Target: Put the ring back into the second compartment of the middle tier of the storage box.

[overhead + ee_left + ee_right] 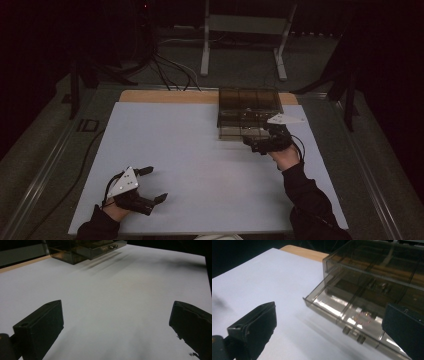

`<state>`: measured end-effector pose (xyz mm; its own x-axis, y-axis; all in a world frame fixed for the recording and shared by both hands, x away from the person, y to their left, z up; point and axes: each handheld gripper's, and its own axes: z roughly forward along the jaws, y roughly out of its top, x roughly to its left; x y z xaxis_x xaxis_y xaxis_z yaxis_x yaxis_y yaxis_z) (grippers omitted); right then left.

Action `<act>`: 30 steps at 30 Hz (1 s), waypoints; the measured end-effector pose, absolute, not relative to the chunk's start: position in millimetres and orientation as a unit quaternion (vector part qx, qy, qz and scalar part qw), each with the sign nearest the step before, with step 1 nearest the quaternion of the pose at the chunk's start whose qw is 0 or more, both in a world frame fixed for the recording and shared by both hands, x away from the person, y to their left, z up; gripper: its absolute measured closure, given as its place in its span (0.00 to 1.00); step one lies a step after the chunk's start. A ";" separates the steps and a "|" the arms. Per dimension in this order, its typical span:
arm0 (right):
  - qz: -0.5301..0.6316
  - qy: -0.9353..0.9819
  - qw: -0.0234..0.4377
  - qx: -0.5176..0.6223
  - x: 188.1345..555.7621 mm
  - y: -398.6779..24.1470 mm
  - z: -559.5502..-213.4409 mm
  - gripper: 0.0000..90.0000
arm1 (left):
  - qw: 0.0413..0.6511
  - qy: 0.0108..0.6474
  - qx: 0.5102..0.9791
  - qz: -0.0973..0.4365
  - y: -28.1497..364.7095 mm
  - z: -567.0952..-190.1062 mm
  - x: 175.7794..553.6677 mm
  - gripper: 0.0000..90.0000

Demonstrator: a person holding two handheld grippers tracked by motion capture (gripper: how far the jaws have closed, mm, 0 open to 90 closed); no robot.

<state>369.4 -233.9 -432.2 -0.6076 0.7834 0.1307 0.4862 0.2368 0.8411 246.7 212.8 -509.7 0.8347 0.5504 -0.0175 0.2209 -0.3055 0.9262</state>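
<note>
1. Drawer box (248,107), smoky clear plastic, at about 1 o'clock on the white table (190,160); lower drawer (352,315) pulled partway out, small bits inside it, too small to identify.
2. Right gripper (256,144) just at the drawer's front edge, at 6 o'clock from the box; jaws spread wide, holding nothing.
3. Left gripper (151,184) at 7 o'clock on the table, well apart from the box (85,250); jaws wide, empty.
</note>
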 end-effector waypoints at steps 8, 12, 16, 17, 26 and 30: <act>0.461 0.775 0.155 0.403 352.6 -239.9 -448.2 0.00 | 0.535 0.244 0.794 0.155 212.2 -509.4 246.3 0.01; 0.461 0.778 0.159 0.396 341.7 -245.1 -459.3 0.00 | 0.535 0.243 0.794 0.156 212.3 -509.3 246.3 0.01; 0.466 0.778 0.157 0.391 332.9 -249.7 -467.8 0.00 | 0.536 0.243 0.794 0.153 212.1 -509.5 246.5 0.01; 0.468 0.777 0.157 0.391 330.2 -250.6 -469.7 0.00 | 0.536 0.243 0.794 0.153 212.1 -509.5 246.5 0.01; 0.471 0.780 0.158 0.381 307.6 -262.4 -484.6 0.00 | 0.537 0.243 0.793 0.156 212.4 -508.9 246.3 0.01; 0.472 0.778 0.154 0.384 299.2 -271.5 -490.8 0.00 | 0.537 0.243 0.793 0.154 212.7 -509.0 246.6 0.01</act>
